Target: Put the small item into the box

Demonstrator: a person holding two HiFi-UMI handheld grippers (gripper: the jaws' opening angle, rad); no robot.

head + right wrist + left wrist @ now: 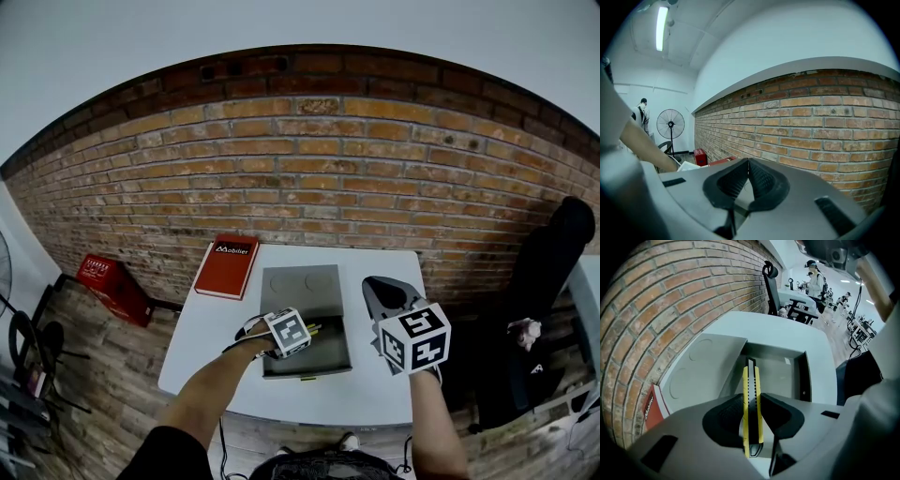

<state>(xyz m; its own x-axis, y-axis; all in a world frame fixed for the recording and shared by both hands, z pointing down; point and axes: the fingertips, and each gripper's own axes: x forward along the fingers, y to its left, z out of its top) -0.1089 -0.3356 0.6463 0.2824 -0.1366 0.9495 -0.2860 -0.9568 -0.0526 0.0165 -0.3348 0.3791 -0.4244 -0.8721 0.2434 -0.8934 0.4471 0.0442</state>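
Your left gripper (751, 400) is pinching a yellow & black knife (750, 376) btw its jaws. The jaws are standing about half open, w/ the pads pressing on both flat sides. The knife is poking out past the tips and pointing down. The open grey box (787, 380) is lying right under the tips, and its lid (703, 366) is lying flat off to the jaws' left. I think the knife isn't in yet and is hanging just over the box floor.

Your right gripper (748, 161) is pointing at the brick wall, jaws shut on nothing.

Stuff that could go wrong:
- If you're letting go too high, the knife is landing on its nose and may be bouncing or tipping over the low wall onto the table (375, 384).
- If you're coming down crooked, the nose is bumping the rim and the knife is twisting in the pads.
- If you're pushing down too hard, the nose is jamming on the floor and shoving the box away.
- If you're opening only a bit, the knife is sticking to one pad and coming back out w/ you.
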